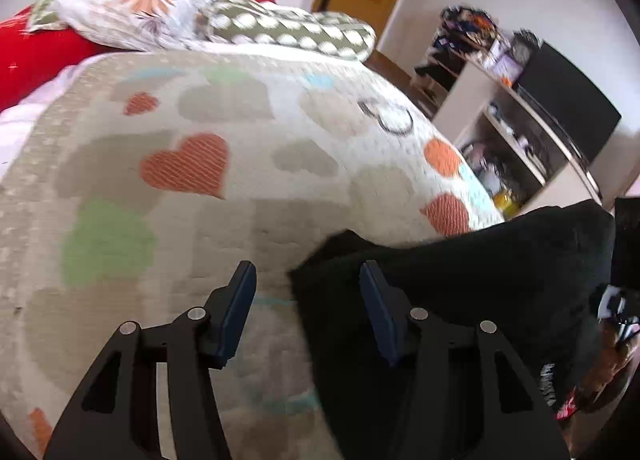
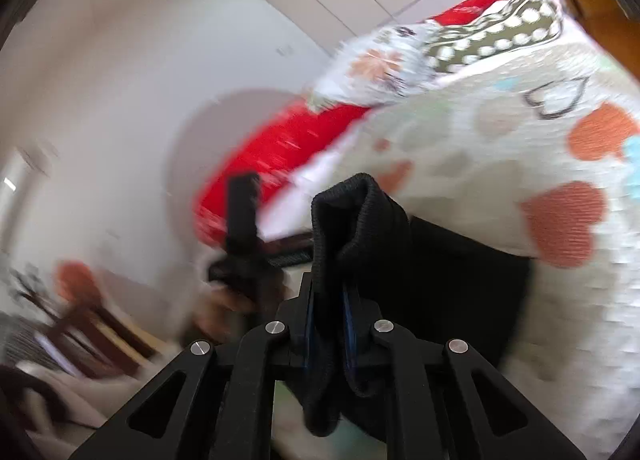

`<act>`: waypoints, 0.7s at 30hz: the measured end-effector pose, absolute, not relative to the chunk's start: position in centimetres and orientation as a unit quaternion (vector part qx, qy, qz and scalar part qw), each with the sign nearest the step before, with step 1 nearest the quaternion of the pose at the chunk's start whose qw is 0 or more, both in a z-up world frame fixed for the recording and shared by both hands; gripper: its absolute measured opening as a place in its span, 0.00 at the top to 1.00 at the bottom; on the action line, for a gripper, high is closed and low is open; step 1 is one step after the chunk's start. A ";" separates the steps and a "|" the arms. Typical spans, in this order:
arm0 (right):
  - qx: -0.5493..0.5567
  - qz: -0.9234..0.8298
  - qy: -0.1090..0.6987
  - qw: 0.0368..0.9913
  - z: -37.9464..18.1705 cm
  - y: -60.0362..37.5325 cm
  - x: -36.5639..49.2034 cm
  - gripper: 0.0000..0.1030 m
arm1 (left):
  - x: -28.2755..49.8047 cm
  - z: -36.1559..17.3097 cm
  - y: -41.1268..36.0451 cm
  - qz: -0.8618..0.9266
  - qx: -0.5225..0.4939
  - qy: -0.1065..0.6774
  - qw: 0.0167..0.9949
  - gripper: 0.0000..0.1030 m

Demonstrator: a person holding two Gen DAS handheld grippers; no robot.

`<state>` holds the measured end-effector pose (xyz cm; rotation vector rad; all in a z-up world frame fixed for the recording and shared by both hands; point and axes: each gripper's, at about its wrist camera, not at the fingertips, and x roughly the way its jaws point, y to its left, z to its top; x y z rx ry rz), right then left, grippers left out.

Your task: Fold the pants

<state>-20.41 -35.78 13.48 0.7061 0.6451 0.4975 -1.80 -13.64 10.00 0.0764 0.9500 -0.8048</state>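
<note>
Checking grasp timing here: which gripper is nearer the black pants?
Right. The right gripper is shut on a bunched fold of the pants; the left gripper is open at their edge, not gripping.

Black pants [image 2: 360, 228], ribbed cuff upward, apparently bunched, draped across the heart-patterned bedspread [image 1: 200, 180].
</note>
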 end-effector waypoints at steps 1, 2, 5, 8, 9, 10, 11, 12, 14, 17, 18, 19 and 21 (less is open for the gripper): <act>0.352 0.238 0.298 0.855 13.2 -36.2 -20.3 0.90 | -1.8 10.5 -13.1 -0.369 0.038 0.441 0.817 0.49; 0.362 0.225 0.300 0.853 12.4 -36.8 -20.3 0.90 | -2.0 10.8 -12.6 -0.364 0.040 0.436 0.822 0.49; 0.396 0.181 0.348 0.830 8.0 -38.1 -20.3 0.89 | -2.8 11.4 -11.7 -0.360 0.038 0.430 0.827 0.48; 0.425 0.150 0.359 0.817 5.0 -39.3 -21.1 0.90 | -4.1 11.4 -11.8 -0.356 0.038 0.430 0.829 0.45; 0.439 0.155 0.351 0.812 5.0 -39.5 -21.2 0.90 | -4.6 11.5 -12.0 -0.358 0.039 0.431 0.828 0.45; 0.440 0.160 0.347 0.813 5.3 -39.4 -21.1 0.89 | -5.3 11.6 -12.2 -0.363 0.042 0.429 0.826 0.44; 0.432 0.169 0.346 0.815 5.9 -38.9 -20.8 0.89 | -6.0 11.9 -12.6 -0.371 0.045 0.425 0.824 0.44; 0.434 0.184 0.341 0.813 6.5 -38.5 -20.4 0.89 | -6.6 12.1 -12.8 -0.377 0.044 0.421 0.824 0.43; 0.460 0.214 0.321 0.799 6.8 -38.5 -20.1 0.89 | -7.8 12.6 -12.9 -0.387 0.036 0.418 0.821 0.37; 0.438 0.168 0.355 0.809 5.4 -38.9 -19.5 0.89 | -9.7 12.2 -13.5 -0.403 0.031 0.424 0.810 0.34; 0.441 0.158 0.362 0.806 4.6 -39.1 -19.7 0.89 | -10.5 11.7 -14.1 -0.404 0.041 0.433 0.805 0.34; 0.448 0.155 0.360 0.803 4.2 -39.3 -19.8 0.89 | -11.1 11.4 -14.4 -0.403 0.050 0.435 0.804 0.34; 0.458 0.153 0.353 0.801 4.1 -39.7 -20.3 0.85 | -12.2 10.5 -15.0 -0.398 0.071 0.436 0.804 0.34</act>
